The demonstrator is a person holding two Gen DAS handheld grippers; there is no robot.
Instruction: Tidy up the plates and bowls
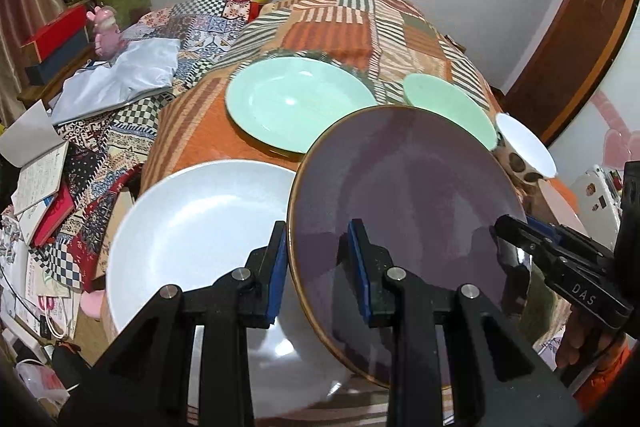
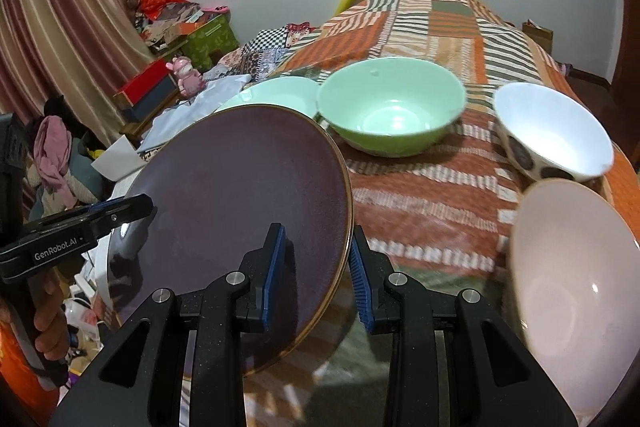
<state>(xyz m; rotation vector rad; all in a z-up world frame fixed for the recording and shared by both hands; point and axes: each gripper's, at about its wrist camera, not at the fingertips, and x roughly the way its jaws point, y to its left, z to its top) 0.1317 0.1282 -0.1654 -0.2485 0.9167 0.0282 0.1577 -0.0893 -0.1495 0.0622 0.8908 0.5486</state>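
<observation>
While the purple plate [image 1: 404, 211] is held tilted above the white plate [image 1: 192, 227], pinched at opposite rims by the left gripper [image 1: 320, 259] and right gripper [image 2: 316, 263], it should be lowered level and centred.

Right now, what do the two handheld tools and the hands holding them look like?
Both tools are black plastic with silver round bolts and ribbed blue pads on the fingers. The left tool carries white "GenRobot.AI" lettering on its side; the right tool reads "DAS". The hand gripping the left tool's handle is bare, with an orange sleeve below it. No cables are visible.
</observation>
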